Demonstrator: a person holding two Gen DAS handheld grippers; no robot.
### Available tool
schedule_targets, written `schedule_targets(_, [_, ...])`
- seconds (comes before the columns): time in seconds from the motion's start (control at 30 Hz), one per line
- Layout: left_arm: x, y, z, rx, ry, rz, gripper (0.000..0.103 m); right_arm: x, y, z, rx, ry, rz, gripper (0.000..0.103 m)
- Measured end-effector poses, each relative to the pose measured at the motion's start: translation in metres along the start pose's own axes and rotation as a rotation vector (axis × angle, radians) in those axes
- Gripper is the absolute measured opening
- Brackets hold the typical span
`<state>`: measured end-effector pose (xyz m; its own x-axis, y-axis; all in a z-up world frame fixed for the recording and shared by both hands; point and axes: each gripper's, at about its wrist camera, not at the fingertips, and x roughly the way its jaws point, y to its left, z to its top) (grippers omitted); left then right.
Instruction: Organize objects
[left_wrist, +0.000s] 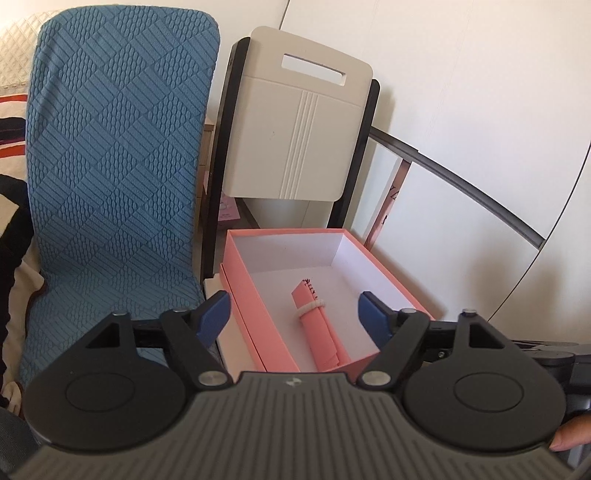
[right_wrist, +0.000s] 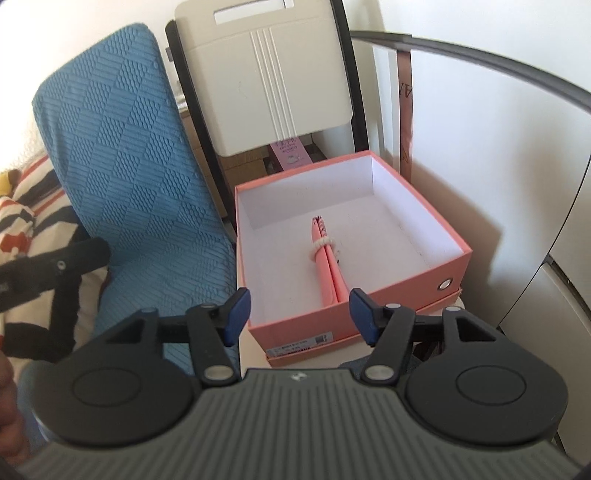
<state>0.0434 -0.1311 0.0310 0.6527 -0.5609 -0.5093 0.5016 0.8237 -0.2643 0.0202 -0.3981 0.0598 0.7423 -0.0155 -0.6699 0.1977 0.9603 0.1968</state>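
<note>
An open pink box (left_wrist: 243, 277) (right_wrist: 417, 280) with a white inside sits on its pink lid on a low white surface. In it lies a rolled pink bag (left_wrist: 323, 332) (right_wrist: 327, 266), bound by a white band. My left gripper (left_wrist: 295, 317) hovers over the box's near side, open, blue fingertips (left_wrist: 216, 314) wide apart with nothing between them. My right gripper (right_wrist: 299, 314) hangs above the box's near wall, open and empty, the roll's end showing past the gap.
A blue textured chair cover (left_wrist: 114, 166) (right_wrist: 136, 158) stands left of the box. A cream folding chair back (left_wrist: 295, 129) (right_wrist: 266, 81) with a black frame rises behind it. White wall panels (left_wrist: 480, 110) and a grey curved bar (right_wrist: 480, 51) lie to the right. Striped fabric (right_wrist: 26, 221) is far left.
</note>
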Motion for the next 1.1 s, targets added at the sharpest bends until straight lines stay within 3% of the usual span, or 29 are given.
schedule_targets(0.03, [0.001,0.001,-0.003,-0.002,-0.001,-0.005,0.089,0.002,0.000,-0.002,0.004,0.003,0.007,0.076])
schedule_targets(0.1, [0.007,0.005,-0.008,-0.007,0.007,0.008,0.093,0.006,0.000,-0.004,0.017,0.009,0.024,0.087])
schedule_targets(0.4, [0.019,0.019,-0.017,-0.007,0.039,0.070,0.103,0.013,-0.002,-0.010,0.026,0.000,0.024,0.087])
schedule_targets(1.1, [0.021,0.016,-0.021,0.016,0.070,0.066,0.103,0.019,0.001,-0.021,0.039,0.032,-0.007,0.087])
